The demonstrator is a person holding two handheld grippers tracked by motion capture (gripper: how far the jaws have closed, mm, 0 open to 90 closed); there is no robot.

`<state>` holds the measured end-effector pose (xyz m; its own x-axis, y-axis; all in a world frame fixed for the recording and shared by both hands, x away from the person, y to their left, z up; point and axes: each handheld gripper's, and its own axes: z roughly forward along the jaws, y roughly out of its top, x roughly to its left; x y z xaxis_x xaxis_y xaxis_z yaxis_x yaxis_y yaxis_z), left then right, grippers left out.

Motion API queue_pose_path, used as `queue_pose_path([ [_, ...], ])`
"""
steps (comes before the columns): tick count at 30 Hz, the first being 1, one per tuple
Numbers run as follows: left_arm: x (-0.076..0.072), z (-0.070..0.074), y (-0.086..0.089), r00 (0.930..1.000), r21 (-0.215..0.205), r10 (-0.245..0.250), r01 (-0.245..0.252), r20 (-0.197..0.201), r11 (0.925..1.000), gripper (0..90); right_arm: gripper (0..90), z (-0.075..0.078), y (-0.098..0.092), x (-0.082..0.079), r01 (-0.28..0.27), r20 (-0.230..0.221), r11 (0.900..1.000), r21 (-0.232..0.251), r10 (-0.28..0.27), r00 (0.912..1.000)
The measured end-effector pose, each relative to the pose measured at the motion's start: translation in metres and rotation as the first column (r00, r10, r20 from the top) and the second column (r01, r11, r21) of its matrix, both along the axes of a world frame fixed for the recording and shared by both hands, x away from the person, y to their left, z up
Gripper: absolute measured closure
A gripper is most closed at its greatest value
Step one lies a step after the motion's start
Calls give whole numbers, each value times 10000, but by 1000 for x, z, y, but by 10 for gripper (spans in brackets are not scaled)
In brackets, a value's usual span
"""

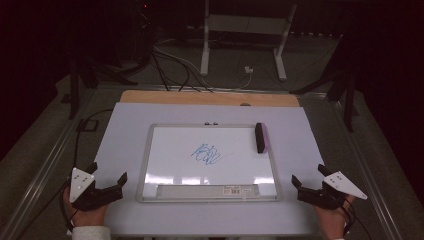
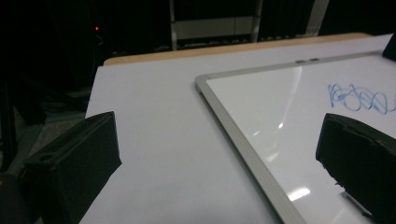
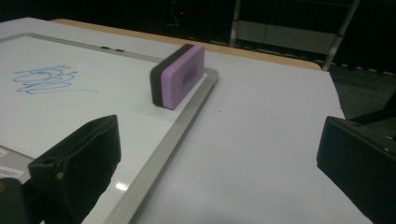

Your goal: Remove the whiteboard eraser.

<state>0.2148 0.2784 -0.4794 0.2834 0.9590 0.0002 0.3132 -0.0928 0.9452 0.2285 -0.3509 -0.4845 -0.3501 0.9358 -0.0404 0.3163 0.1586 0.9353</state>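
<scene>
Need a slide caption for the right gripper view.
Open right gripper facing purple eraser on scribbled whiteboard.

Whiteboard mid-table, our two grippers at its near corners

We see the whiteboard (image 1: 210,162) lying flat at the middle of the table (image 1: 115,150), with the scribble (image 1: 206,154) near its centre and the eraser (image 1: 261,137) standing on edge at its far right corner, just inside the frame. A label strip (image 1: 207,190) runs along its near edge. Our left gripper (image 1: 107,186) sits off the board's near left corner, our right gripper (image 1: 311,183) off its near right corner, both apart from the board, jaws spread with nothing between them. Beyond the table's far edge, cables (image 1: 172,67) lie on the floor before a stand (image 1: 242,40).
</scene>
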Motion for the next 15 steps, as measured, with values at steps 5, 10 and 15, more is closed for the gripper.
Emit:
queue_pose_path([
  [5,-2,3,-2,9998,-9,-33,33,221,10000,5,0,1,-2,0,170,-87,9998,52,-170,9998],
  [10,-1,2,-4,9998,1,-51,51,187,10000,5,0,3,-3,0,404,-344,9989,-222,-412,9986],
  [15,-2,1,-3,9998,40,160,-161,146,9999,5,0,15,-3,-1,384,-284,9992,90,-381,9989],
])
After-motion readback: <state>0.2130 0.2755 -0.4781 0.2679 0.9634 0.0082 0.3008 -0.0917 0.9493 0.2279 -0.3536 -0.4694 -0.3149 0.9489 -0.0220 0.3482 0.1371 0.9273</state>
